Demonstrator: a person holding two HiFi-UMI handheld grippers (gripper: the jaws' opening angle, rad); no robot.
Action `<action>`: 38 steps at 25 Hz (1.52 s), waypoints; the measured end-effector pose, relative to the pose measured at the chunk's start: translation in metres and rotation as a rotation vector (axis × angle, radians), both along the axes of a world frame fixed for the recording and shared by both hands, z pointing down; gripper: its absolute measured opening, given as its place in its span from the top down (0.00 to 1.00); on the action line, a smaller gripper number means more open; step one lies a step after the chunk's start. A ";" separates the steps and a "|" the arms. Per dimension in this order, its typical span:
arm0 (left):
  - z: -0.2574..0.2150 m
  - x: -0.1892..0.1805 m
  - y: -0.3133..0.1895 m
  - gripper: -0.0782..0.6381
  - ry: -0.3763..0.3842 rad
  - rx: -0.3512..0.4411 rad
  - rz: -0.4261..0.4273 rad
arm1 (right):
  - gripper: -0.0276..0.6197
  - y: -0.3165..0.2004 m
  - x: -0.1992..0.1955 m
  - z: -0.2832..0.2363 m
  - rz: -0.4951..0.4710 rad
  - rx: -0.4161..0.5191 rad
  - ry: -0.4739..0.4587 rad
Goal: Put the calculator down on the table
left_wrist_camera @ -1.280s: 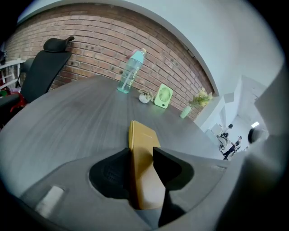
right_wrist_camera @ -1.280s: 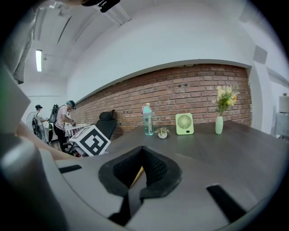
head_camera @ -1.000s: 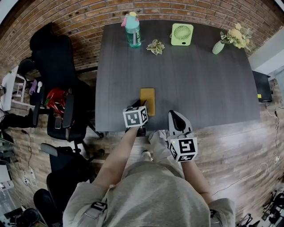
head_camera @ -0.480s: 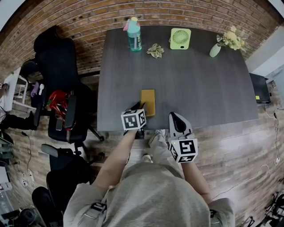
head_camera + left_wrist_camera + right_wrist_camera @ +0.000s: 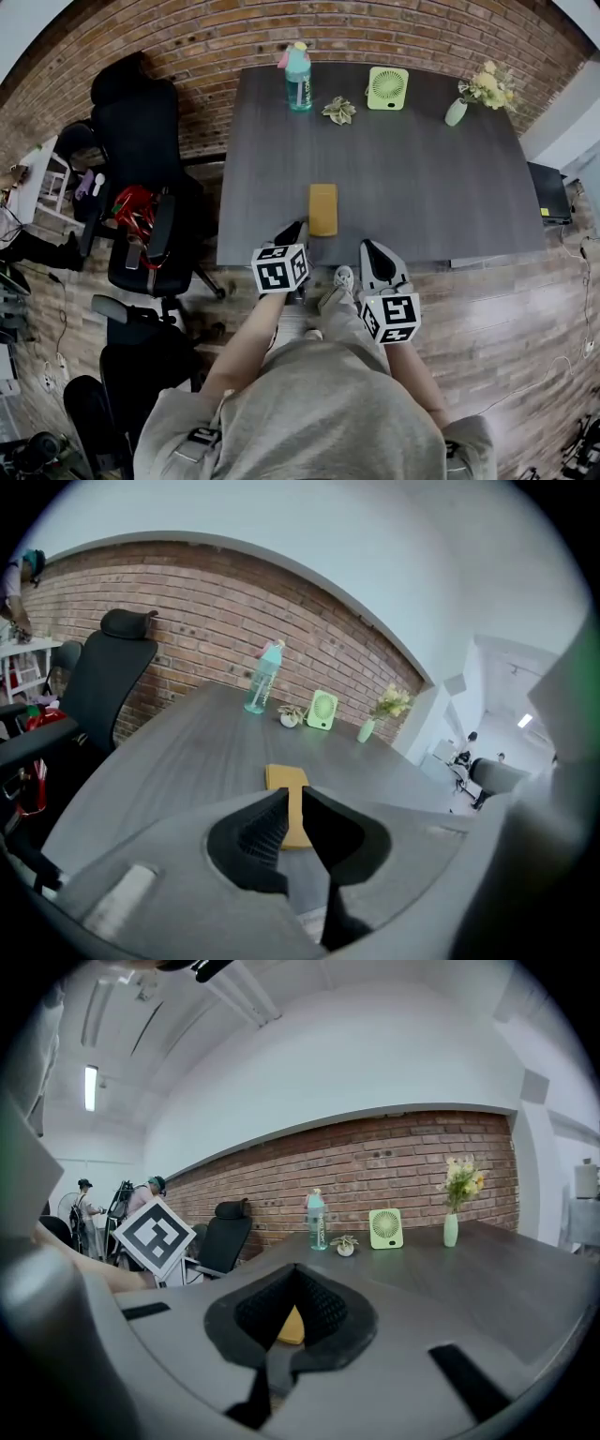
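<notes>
The yellow calculator (image 5: 322, 208) lies flat on the dark table (image 5: 422, 187), near its front edge. My left gripper (image 5: 300, 229) hovers just short of the calculator's near left corner, apart from it. Its jaws are closing, with a narrow gap and nothing between them. In the left gripper view, the calculator (image 5: 285, 777) shows past the left gripper (image 5: 294, 795). My right gripper (image 5: 372, 248) hangs over the table's front edge to the right, shut and empty. A sliver of the calculator (image 5: 292, 1328) shows below the right gripper (image 5: 296, 1271) tips.
Along the far edge of the table stand a teal bottle (image 5: 298, 78), a small plant (image 5: 339, 111), a green fan (image 5: 387, 87) and a vase of flowers (image 5: 457, 111). Black office chairs (image 5: 141, 187) stand left of the table. The floor is wood.
My left gripper has drawn back from the calculator's side towards me and risen, and its jaws have narrowed. The calculator stays flat on the table. The right gripper has shifted slightly.
</notes>
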State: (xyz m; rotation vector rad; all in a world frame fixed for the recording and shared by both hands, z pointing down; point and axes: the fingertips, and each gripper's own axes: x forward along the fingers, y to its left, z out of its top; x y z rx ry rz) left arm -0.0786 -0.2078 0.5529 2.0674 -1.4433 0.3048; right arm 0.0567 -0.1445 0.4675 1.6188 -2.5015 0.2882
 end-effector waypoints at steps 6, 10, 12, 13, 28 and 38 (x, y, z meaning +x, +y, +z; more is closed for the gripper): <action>-0.028 -0.002 0.035 0.84 -0.005 0.067 0.041 | 0.95 0.023 -0.009 -0.005 -0.011 0.014 -0.011; -0.042 -0.004 0.058 0.84 -0.006 0.101 0.056 | 0.95 0.038 -0.014 -0.009 -0.019 0.022 -0.012; -0.048 -0.006 0.070 0.85 -0.004 0.114 0.065 | 0.95 0.046 -0.016 -0.010 -0.021 0.025 -0.013; -0.051 -0.006 0.075 0.85 0.001 0.118 0.070 | 0.95 0.049 -0.018 -0.010 -0.022 0.027 -0.013; -0.064 -0.015 0.129 0.85 0.049 0.137 0.111 | 0.95 0.086 -0.033 -0.011 -0.029 0.043 -0.020; -0.062 -0.012 0.127 0.85 0.050 0.126 0.125 | 0.95 0.084 -0.031 -0.012 -0.005 0.044 -0.015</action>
